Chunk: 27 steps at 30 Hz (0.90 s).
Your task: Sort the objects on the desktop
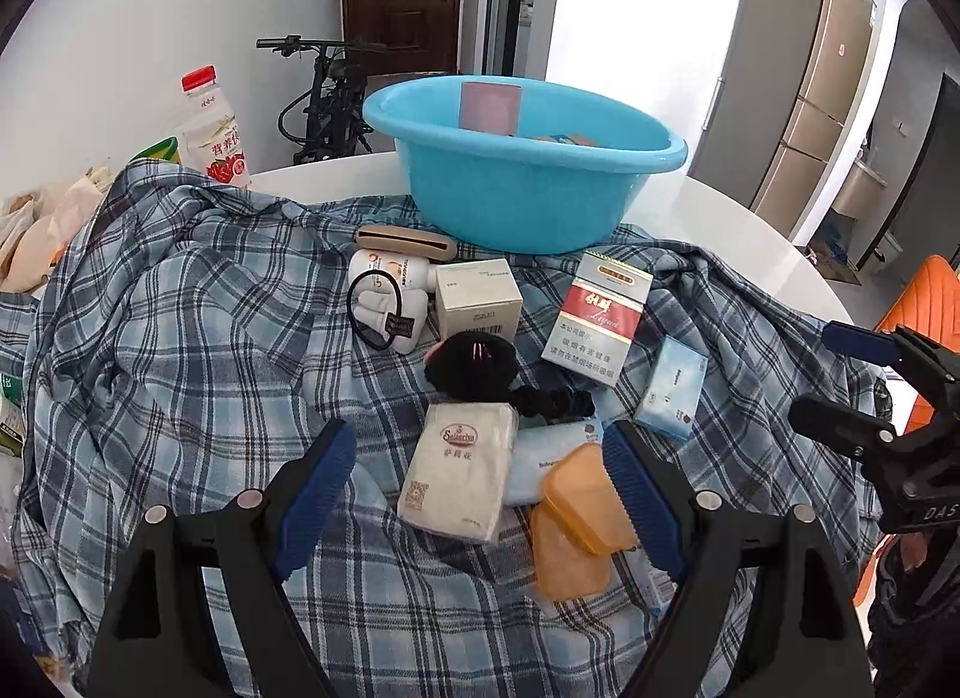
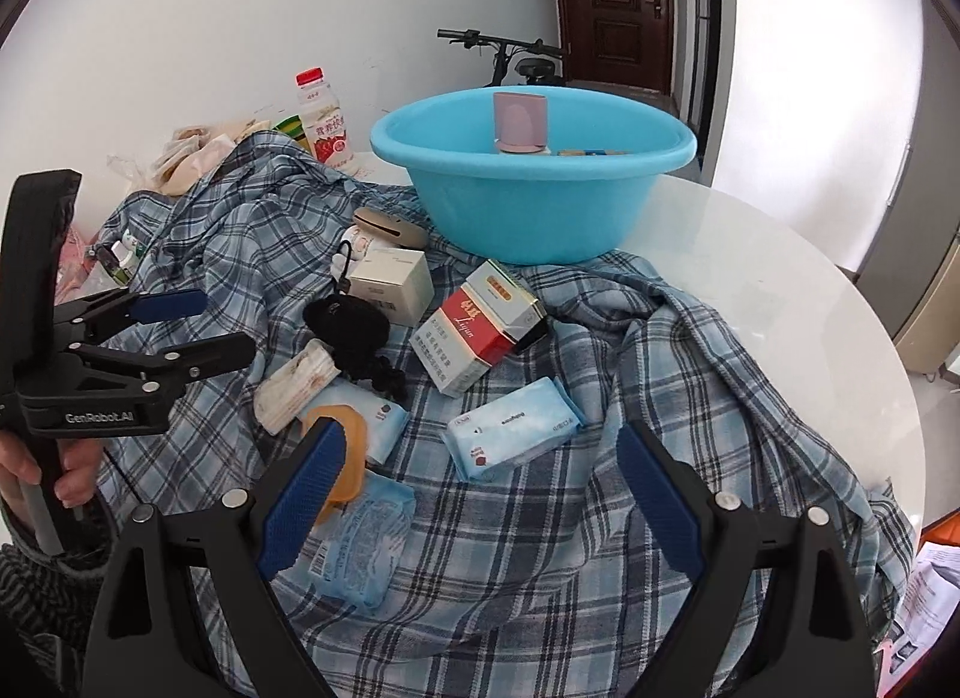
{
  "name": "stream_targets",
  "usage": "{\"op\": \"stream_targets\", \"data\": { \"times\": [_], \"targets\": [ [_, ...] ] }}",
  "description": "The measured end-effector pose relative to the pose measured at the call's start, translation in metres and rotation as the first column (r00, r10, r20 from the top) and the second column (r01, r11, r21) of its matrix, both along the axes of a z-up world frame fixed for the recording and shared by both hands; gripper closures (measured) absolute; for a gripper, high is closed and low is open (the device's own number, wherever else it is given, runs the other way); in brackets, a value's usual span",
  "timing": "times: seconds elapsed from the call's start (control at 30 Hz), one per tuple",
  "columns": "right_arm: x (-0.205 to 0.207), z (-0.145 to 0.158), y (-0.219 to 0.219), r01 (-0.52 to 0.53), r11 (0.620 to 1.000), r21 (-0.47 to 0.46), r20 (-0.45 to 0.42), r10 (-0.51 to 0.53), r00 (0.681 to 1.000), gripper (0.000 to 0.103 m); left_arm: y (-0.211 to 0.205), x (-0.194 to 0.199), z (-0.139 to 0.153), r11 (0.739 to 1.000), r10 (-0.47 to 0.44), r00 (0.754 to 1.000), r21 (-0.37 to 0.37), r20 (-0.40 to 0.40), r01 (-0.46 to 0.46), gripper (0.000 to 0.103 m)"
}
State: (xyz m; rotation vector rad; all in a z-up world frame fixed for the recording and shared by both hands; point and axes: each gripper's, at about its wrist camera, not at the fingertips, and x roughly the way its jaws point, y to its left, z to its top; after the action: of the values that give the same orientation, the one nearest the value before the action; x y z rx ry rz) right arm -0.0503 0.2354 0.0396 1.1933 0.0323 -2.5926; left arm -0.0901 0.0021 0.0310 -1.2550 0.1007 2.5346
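A blue basin (image 1: 528, 182) (image 2: 534, 200) stands at the back of the plaid cloth (image 1: 180, 338) (image 2: 600, 518) and holds a pink cup (image 2: 519, 122). Loose items lie before it: a red and white carton (image 1: 600, 314) (image 2: 474, 326), a white box (image 1: 477, 296) (image 2: 393, 278), a white tissue pack (image 1: 459, 470), blue tissue packs (image 1: 672, 386) (image 2: 510, 437), an orange lid (image 1: 585, 500) (image 2: 348, 452) and a black hair tie (image 1: 471, 365) (image 2: 348, 329). My left gripper (image 1: 480, 494) is open above the white tissue pack. My right gripper (image 2: 480, 500) is open and empty above the cloth.
A drink bottle (image 1: 210, 128) (image 2: 324, 122) and bags (image 1: 36, 230) stand at the back left. A white bottle (image 1: 390, 278) and a beige case (image 1: 408, 242) lie by the basin. The round white table's edge (image 2: 840, 302) curves right. A bicycle (image 1: 330, 92) stands behind.
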Motion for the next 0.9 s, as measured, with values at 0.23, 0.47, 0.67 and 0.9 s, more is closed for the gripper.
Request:
{"op": "stream_targets", "data": {
  "times": [0.23, 0.47, 0.67, 0.9],
  "targets": [
    [0.036, -0.006, 0.005, 0.106, 0.994, 0.017, -0.235, -0.099, 0.967, 0.012, -0.001, 0.032, -0.011, 0.999, 0.047, 0.997, -0.011, -0.055, -0.048, 0.017],
    [0.06, -0.014, 0.008, 0.142, 0.989, -0.045, -0.362, -0.149, 0.92, 0.01, -0.001, 0.055, -0.016, 0.994, 0.098, 0.976, 0.063, -0.192, -0.087, 0.017],
    [0.072, -0.02, 0.012, 0.18, 0.979, -0.093, -0.449, -0.202, 0.87, 0.001, 0.001, 0.055, -0.022, 0.985, 0.147, 0.953, 0.124, -0.263, -0.117, 0.017],
    [0.072, -0.03, 0.013, 0.177, 0.978, -0.111, -0.459, -0.208, 0.864, 0.001, 0.009, 0.067, -0.029, 0.983, 0.156, 0.916, 0.151, -0.368, -0.107, 0.011]
  ]
}}
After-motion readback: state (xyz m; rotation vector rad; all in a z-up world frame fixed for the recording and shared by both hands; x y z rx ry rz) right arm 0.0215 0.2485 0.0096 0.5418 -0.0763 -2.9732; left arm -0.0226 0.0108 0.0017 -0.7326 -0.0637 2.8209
